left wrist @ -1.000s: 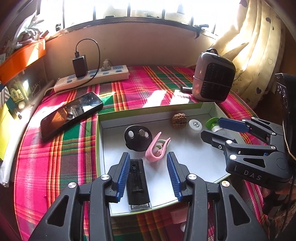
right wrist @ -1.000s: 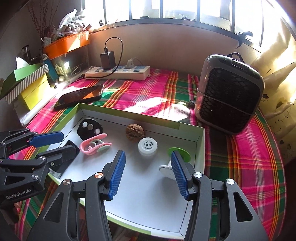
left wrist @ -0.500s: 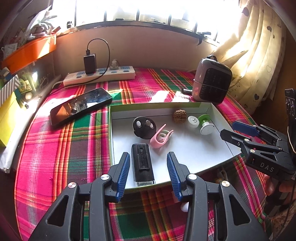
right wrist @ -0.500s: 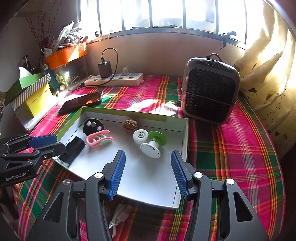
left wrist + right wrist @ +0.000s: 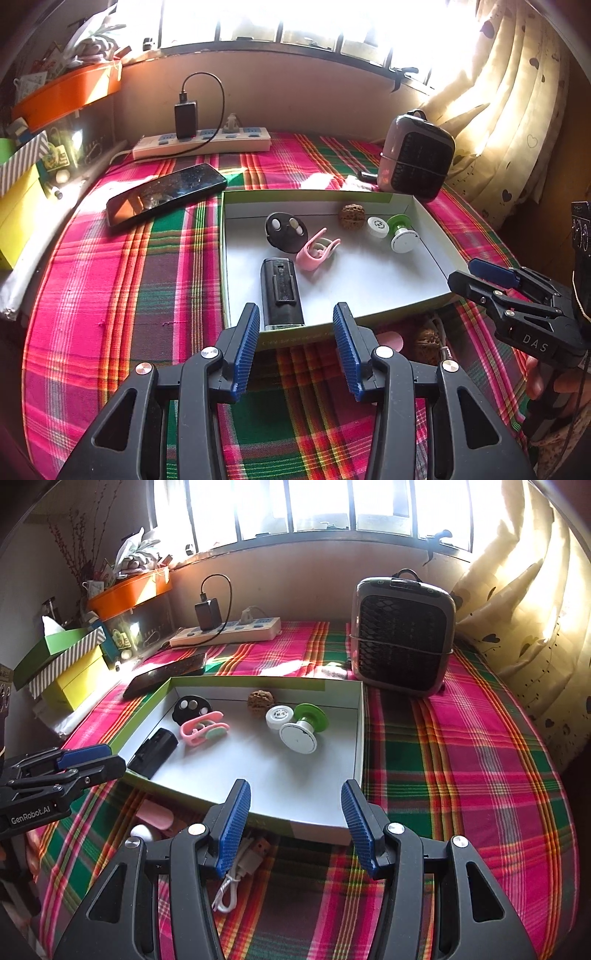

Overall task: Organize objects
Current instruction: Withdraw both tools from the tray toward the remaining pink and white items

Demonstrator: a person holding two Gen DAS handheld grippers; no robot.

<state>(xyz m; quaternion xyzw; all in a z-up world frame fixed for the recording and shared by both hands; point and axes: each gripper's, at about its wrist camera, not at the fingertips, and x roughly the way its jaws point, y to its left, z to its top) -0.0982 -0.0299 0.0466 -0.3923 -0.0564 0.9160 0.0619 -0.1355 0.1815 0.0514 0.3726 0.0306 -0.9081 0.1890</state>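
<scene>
A white tray with a green rim (image 5: 436, 236) (image 5: 360, 738) lies on the plaid tablecloth. In it are a black oblong device (image 5: 281, 293) (image 5: 155, 751), a pink clip (image 5: 316, 253) (image 5: 203, 729), a black round piece (image 5: 285, 229), a walnut (image 5: 352, 216) (image 5: 260, 699), a white cap (image 5: 377, 226) (image 5: 279, 716) and a green-and-white spool (image 5: 403, 236) (image 5: 303, 727). My left gripper (image 5: 294, 312) (image 5: 114, 758) hovers open over the tray's near edge, holding nothing. My right gripper (image 5: 295, 788) (image 5: 464, 273) is open and empty at the tray's near right corner.
Beside the tray's near edge lie a pink item (image 5: 155, 814), a white USB cable (image 5: 240, 867) and a second walnut (image 5: 426, 339). A phone (image 5: 166, 194), a power strip (image 5: 203, 144), a small heater (image 5: 402, 642), stacked boxes (image 5: 62, 664) and a curtain (image 5: 517, 609) ring the table.
Both grippers have drawn back from over the tray toward the near side of the table. The tray's contents have stayed put, and the items in front of the tray have come into view.
</scene>
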